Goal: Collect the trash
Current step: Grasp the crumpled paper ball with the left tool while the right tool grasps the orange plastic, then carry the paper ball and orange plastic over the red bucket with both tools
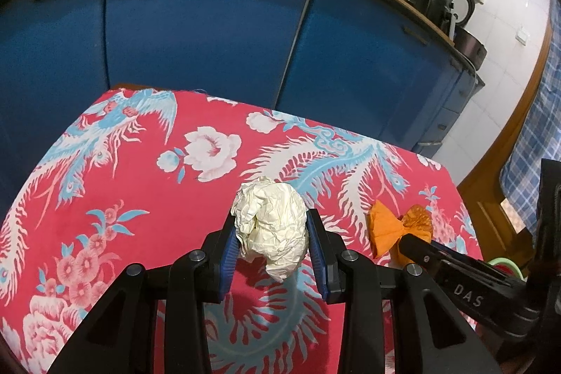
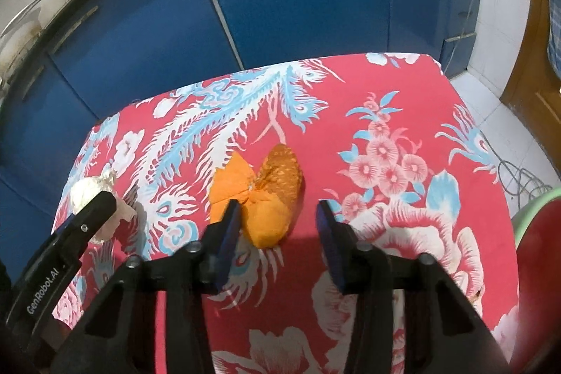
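Paper fills our left hand-held gripper (image 1: 271, 235): a crumpled white paper ball (image 1: 270, 228) sits at lower centre of the left wrist view, both blue pads pressed against its sides, clenched on it above the red floral cloth (image 1: 140, 181) covering the worktop. To its right lies an orange wrapper (image 2: 259, 195), twisted at the middle. In the right wrist view our right hand-held gripper (image 2: 278, 216) stands released; its left pad touches the wrapper, the right pad is apart. Blue cabinet doors (image 1: 196, 23) fill the upper frame.
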### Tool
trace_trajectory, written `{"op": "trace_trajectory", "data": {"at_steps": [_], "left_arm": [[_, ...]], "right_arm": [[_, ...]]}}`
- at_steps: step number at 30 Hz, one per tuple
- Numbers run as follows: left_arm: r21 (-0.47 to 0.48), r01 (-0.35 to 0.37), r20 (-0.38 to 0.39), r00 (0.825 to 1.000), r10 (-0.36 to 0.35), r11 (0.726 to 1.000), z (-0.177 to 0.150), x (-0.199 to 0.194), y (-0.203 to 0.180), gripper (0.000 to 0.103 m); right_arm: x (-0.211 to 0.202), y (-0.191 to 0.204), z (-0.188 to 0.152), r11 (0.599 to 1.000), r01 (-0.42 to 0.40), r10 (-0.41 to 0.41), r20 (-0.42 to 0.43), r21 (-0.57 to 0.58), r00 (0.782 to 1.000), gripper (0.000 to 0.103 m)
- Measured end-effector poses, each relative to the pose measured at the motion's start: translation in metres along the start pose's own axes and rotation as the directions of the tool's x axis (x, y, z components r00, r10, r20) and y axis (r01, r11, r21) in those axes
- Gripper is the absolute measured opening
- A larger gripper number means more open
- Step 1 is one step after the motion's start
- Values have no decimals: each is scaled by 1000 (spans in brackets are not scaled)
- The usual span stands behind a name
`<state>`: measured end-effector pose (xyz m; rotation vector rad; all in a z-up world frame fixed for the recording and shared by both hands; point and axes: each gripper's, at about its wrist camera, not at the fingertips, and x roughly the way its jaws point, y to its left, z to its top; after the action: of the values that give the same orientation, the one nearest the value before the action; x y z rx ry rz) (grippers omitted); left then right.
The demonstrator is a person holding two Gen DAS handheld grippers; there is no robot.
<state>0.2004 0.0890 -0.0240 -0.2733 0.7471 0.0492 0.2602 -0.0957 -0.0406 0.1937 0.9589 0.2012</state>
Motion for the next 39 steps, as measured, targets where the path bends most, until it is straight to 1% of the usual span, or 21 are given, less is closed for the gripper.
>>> {"op": "trace_trajectory", "data": {"at_steps": [2, 3, 5, 7, 16, 21, 27, 32, 39], "left_arm": [[-1, 2, 0, 1000, -2, 1000, 0, -1, 0, 37], [0, 2, 1, 1000, -2, 1000, -1, -1, 0, 37], [0, 3, 3, 1000, -3, 1000, -1, -2, 0, 37], [0, 3, 8, 1000, -3, 1000, 0, -3, 0, 37], [17, 18, 30, 999, -19, 1000, -1, -12, -7, 37], [46, 32, 54, 998, -34, 998, -2, -22, -18, 38], [91, 68, 77, 994, -75, 994, -4, -35, -34, 38], [126, 117, 51, 991, -124, 985, -7, -42, -52, 38], [196, 152, 58, 984, -166, 969, -16, -67, -81, 38]], "right_arm": [[0, 3, -1, 1000, -11, 11, -5, -3, 1000, 28], [-1, 5, -2, 1000, -13, 13, -2, -9, 1000, 27], [-5, 9, -3, 1000, -1, 1, 10, -29, 1000, 21], [-13, 13, -5, 999, 6, -4, 30, -50, 1000, 20], [-61, 12, -18, 998, 13, -4, 127, -69, 992, 19], [-86, 4, -28, 999, 13, -5, 167, -50, 986, 19], [-112, -9, -43, 1000, 15, -10, 188, -26, 982, 19], [-136, -24, -54, 1000, 30, -31, 217, 5, 976, 20], [-170, -45, -70, 997, 66, -70, 263, 27, 962, 19]]}}
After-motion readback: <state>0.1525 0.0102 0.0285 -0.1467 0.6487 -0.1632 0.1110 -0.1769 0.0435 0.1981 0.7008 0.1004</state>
